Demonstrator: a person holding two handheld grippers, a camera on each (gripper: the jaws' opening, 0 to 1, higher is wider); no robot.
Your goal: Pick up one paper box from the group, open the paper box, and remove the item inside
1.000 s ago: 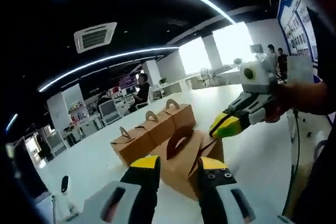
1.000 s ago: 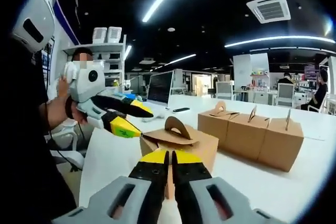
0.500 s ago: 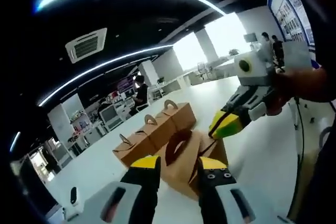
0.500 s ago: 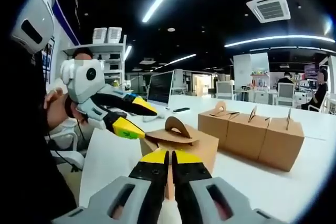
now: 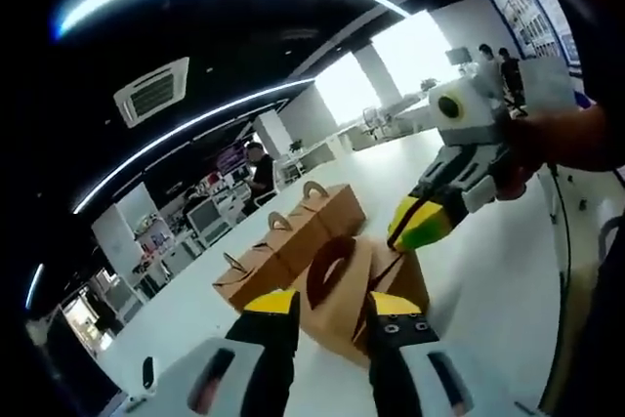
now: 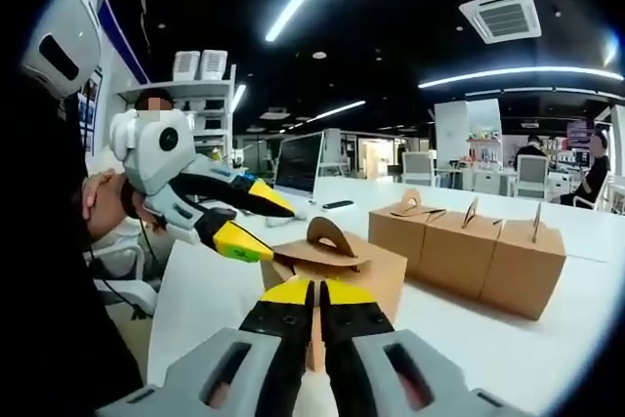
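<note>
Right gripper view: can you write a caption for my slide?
Shut right gripper pinches a paper box while the open left gripper reaches its handle; three boxes wait behind.

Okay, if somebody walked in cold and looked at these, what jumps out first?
The brown paper box with an arched handle, alone on the white table between both grippers. The right gripper is shut at its near edge; the left gripper approaches open. Behind stands a row of three more boxes.

Brown paper box [image 6: 337, 266]; yellow-tipped black tool [image 6: 317, 292].
</note>
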